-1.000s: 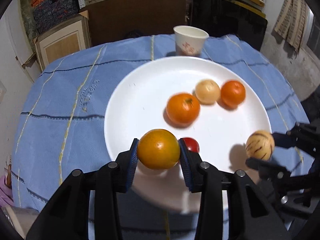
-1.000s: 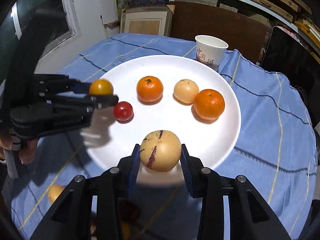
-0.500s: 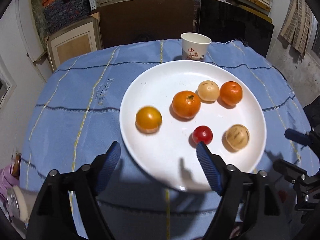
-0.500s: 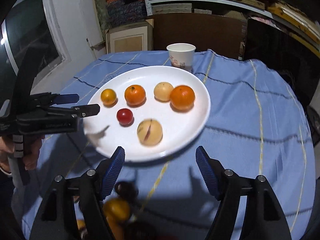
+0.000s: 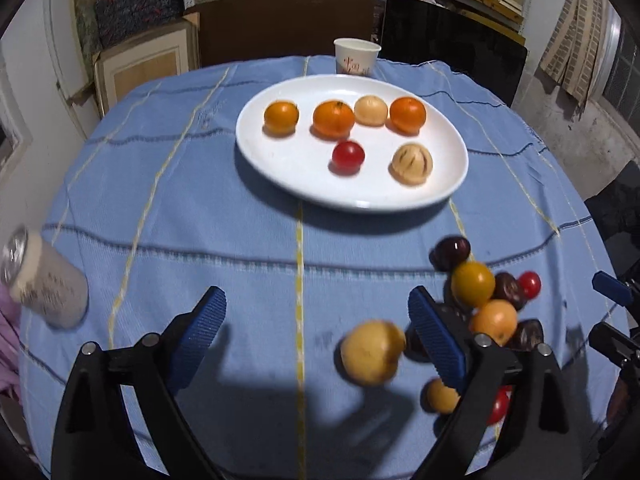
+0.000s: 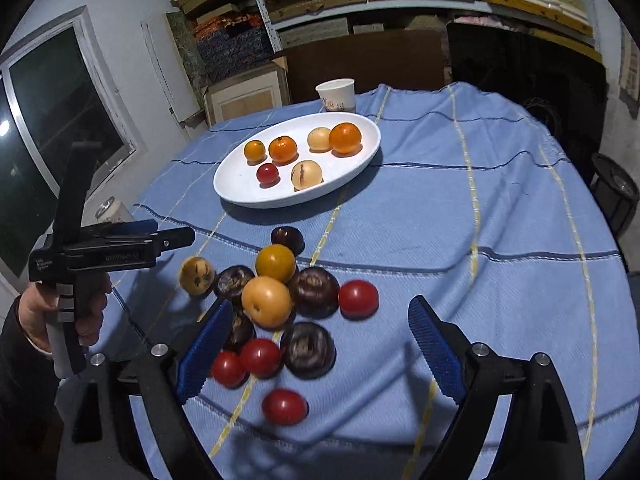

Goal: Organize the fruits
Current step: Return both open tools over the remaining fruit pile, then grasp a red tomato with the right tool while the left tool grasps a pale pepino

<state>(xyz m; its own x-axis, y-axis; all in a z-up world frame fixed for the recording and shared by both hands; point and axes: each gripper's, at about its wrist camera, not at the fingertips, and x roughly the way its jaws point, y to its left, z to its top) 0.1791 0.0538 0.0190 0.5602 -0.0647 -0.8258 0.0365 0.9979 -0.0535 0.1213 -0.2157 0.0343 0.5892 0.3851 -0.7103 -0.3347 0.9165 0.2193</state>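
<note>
The white plate [image 5: 288, 164] holds several fruits, among them a yellow-orange tomato [image 5: 281, 117], a red tomato [image 5: 348, 156] and a striped pale melon [image 5: 411, 163]. Nearer me a loose pile lies on the blue cloth: a pale yellow fruit [image 5: 372, 352], a yellow tomato [image 6: 275, 263], dark fruits [image 6: 308, 350] and red tomatoes [image 6: 358, 299]. My left gripper [image 5: 316, 328] hangs above the cloth left of the pile, its jaws opening and gripping nothing. My right gripper [image 6: 320, 344] hovers over the pile, jaws opening; fruits show between its fingers, untouched. A hand [image 6: 64, 312] holds the left gripper [image 6: 168, 232].
A paper cup [image 5: 356, 56] stands behind the plate. A metal-topped can [image 5: 44, 284] sits at the table's left edge. Shelves, cardboard and a dark panel rise beyond the round table. Bare cloth lies between plate and pile.
Both grippers let go of their fruits onto the plate, the yellow-orange tomato and the striped melon. Both opened wide and drew back from the plate to over the loose pile.
</note>
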